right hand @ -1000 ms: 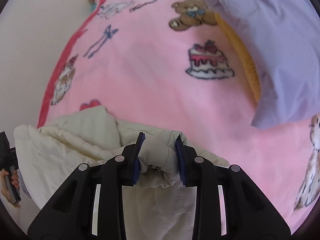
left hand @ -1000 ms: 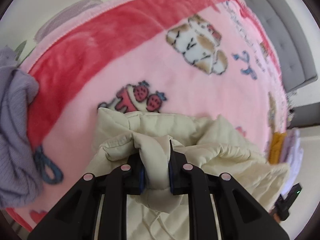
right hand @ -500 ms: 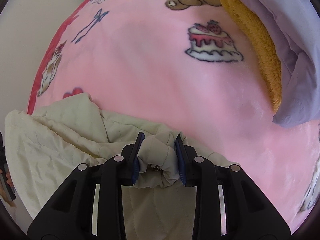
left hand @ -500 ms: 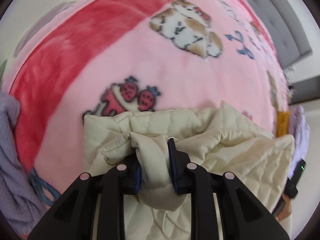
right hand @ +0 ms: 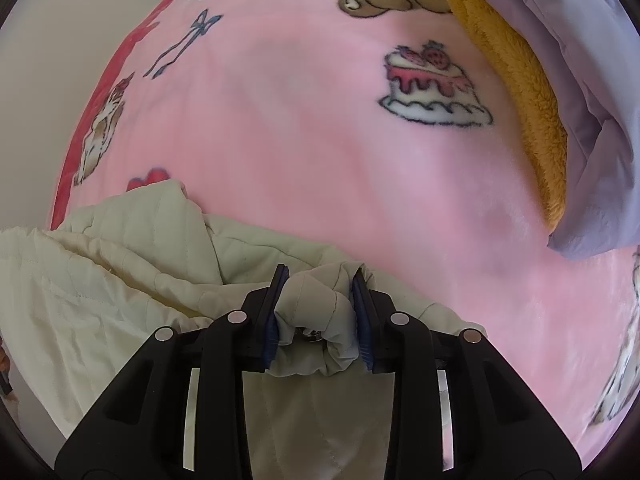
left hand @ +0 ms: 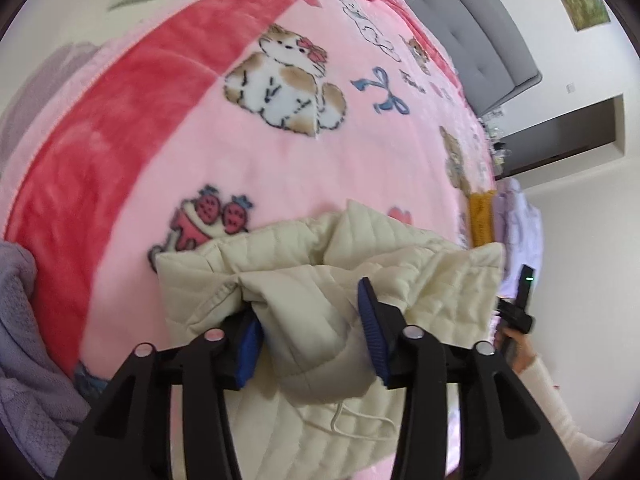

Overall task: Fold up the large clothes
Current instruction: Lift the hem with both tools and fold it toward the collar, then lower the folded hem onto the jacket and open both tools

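Ahead of the cream quilted jacket (left hand: 320,288), the pink cartoon-print fleece blanket (right hand: 304,128) lies bare. A mustard fleece and lilac fabric pile (right hand: 568,92) blocks the right; a lavender knit garment (left hand: 28,344) crowds the left edge.

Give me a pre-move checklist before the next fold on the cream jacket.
1. Left hand-held gripper released: ok. Jaws have just been opening; the cream jacket lies between them unpinched.
2. Right hand-held gripper grip: ok, pads clamp a bunched fold.
3. Jacket resting on the pink blanket: ok.
4. Landing area ahead bare: ok in the right wrist view.
5. Orange fleece and lilac cloth apart from the jacket: ok.
6. Jacket layers squared: not ok, rumpled.
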The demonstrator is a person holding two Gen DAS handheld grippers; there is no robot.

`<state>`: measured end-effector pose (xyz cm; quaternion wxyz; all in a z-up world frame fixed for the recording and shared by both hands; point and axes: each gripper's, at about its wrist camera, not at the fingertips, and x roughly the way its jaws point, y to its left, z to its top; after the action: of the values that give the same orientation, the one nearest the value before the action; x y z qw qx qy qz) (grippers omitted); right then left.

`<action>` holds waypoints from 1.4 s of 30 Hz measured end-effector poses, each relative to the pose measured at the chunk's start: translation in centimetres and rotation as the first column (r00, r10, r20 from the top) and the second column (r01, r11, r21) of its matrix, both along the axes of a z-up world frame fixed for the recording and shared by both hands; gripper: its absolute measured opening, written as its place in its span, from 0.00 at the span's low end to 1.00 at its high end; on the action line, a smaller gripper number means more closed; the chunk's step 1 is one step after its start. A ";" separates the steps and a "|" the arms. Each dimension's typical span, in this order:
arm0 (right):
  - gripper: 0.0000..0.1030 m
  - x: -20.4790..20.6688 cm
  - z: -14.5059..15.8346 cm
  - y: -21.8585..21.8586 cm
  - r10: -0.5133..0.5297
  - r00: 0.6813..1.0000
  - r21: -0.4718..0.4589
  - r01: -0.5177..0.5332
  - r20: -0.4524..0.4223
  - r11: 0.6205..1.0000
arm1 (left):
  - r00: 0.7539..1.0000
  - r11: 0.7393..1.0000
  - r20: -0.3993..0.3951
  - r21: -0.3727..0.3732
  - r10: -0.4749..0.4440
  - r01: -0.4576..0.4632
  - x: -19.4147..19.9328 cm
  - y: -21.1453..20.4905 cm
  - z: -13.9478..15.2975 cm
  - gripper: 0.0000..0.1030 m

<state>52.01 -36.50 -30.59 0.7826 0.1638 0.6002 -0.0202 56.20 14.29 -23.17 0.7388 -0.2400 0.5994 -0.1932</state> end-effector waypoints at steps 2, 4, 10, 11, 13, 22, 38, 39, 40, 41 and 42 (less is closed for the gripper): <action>0.29 0.0 0.0 0.1 0.003 1.000 0.000 -0.003 0.002 1.000 | 1.000 0.999 -0.017 -0.032 -0.011 0.011 -0.1 0.6 0.2 0.48; 0.29 -0.1 0.1 0.1 0.003 1.000 -0.004 -0.003 0.003 1.000 | 0.999 0.999 -0.005 -0.028 -0.037 0.037 -0.3 0.8 0.6 0.50; 0.30 -0.1 0.1 0.2 -0.003 1.000 -0.006 0.003 -0.002 1.000 | 0.990 0.999 0.133 0.001 -0.043 0.043 -1.0 2.1 3.7 0.81; 0.30 -0.1 0.1 0.2 -0.005 1.000 -0.006 0.005 -0.001 1.000 | 0.988 0.999 0.148 0.002 -0.042 0.042 -1.0 2.2 4.1 0.81; 0.30 -0.1 0.1 0.2 -0.012 1.000 -0.005 0.012 -0.001 1.000 | 0.981 0.998 0.185 0.054 -0.053 0.044 -1.2 1.8 5.0 0.81; 0.30 -0.1 0.2 0.3 0.000 1.000 -0.016 0.000 0.000 1.000 | 0.830 0.868 0.354 0.413 -0.430 0.274 -2.9 -10.1 3.3 0.89; 0.57 -2.5 4.0 -0.8 -0.071 0.986 0.099 0.057 0.152 0.994 | 0.922 0.873 0.162 0.412 -0.351 0.260 2.5 -9.2 -5.5 0.87; 0.60 -3.3 5.0 -1.3 -0.093 0.977 0.133 0.068 0.192 0.989 | 0.921 0.874 0.171 0.414 -0.351 0.256 2.3 -9.1 -5.4 0.87; 0.75 -4.0 6.0 -1.7 -0.115 0.968 0.156 0.081 0.224 0.984 | 0.920 0.874 0.177 0.415 -0.350 0.253 2.2 -9.1 -5.3 0.87; 0.93 -4.6 6.6 -1.8 -0.134 0.960 0.152 0.099 0.245 0.983 | 0.919 0.872 0.184 0.421 -0.350 0.248 2.1 -9.1 -5.2 0.87; 0.92 -5.3 7.7 -1.9 -0.160 0.949 0.115 0.133 0.273 0.985 | 0.917 0.871 0.192 0.429 -0.349 0.242 1.9 -9.2 -5.1 0.87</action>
<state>46.69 -38.40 -22.90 0.8476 0.2460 0.4694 -0.0261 58.10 5.10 -28.30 0.8062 0.0377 0.5520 -0.2096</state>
